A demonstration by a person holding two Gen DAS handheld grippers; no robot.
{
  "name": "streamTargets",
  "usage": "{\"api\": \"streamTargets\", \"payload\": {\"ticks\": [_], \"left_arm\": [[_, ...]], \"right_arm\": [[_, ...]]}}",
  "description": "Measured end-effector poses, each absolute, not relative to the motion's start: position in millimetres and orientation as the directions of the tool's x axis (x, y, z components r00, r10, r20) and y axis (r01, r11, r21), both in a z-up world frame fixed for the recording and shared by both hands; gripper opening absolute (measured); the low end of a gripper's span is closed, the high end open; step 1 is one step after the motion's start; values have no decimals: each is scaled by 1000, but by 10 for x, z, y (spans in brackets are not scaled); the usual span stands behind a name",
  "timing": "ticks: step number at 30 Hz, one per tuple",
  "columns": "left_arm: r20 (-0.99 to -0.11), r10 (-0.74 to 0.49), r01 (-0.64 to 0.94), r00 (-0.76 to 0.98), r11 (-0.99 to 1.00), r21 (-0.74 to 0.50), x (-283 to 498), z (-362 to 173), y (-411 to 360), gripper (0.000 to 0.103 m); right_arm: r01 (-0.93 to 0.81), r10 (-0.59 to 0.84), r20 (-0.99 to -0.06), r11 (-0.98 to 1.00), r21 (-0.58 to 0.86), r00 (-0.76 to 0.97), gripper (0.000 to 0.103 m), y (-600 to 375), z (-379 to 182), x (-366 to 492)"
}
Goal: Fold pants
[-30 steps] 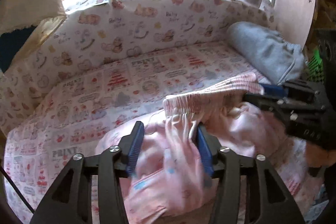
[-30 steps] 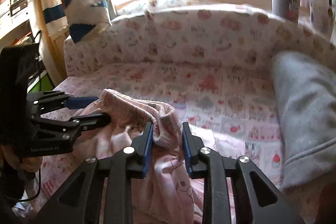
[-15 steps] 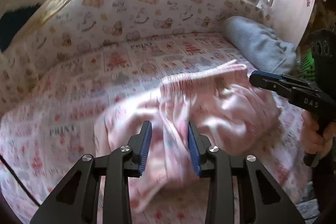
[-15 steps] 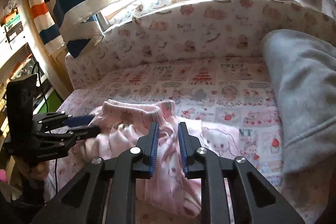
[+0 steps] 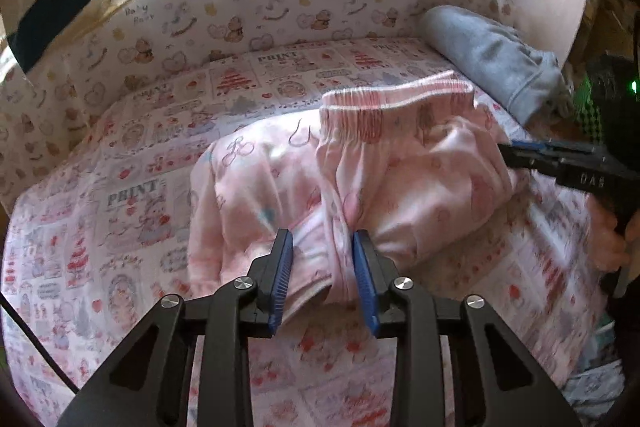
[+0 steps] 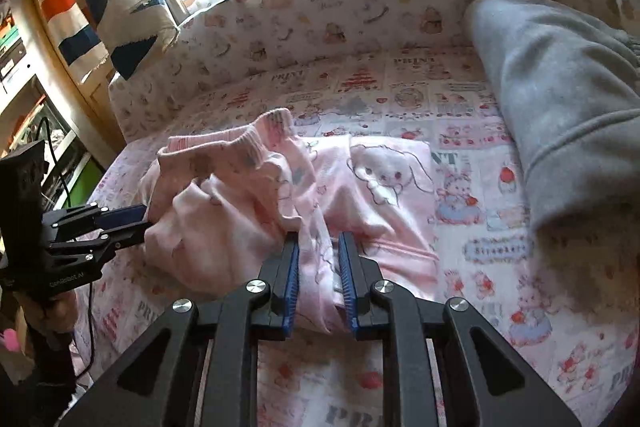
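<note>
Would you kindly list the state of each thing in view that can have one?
pink pants: bunched, partly lifted, waistband open.
left gripper: jaws just closed further, shut on pink fabric.
right gripper: jaws just closed in, shut on pink fabric.
grey garment: heaped at the right edge, untouched.
printed sheet: spread flat.

Soft matt pink cloth is seen in the pants; fleecy grey fabric in the garment; printed cotton in the sheet.

Both wrist cams sit close, tilted down along their fingers at the pink pants. Left view looks from pants' left, right from opposite side. Shared: pants, grey garment.
</note>
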State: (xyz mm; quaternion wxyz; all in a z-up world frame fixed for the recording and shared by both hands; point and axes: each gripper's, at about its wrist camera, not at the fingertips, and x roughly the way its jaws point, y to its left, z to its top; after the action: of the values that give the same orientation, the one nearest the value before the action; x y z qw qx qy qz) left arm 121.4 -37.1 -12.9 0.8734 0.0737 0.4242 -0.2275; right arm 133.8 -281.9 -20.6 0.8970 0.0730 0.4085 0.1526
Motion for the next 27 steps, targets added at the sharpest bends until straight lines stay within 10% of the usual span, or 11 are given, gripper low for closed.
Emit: {"api": "streamTargets", "payload": {"ticks": [12, 27], "left_arm": [[-682, -297, 384, 669, 923, -25, 1022, 306, -134, 31], [-771, -266, 358, 579, 932, -53, 1957, 14, -617, 35]], "right_arm": [[-207, 301, -653, 953, 219, 694, 20, -2888, 177, 1035], [-152, 237, -716, 971, 183, 656, 29, -2511, 115, 2028]]}}
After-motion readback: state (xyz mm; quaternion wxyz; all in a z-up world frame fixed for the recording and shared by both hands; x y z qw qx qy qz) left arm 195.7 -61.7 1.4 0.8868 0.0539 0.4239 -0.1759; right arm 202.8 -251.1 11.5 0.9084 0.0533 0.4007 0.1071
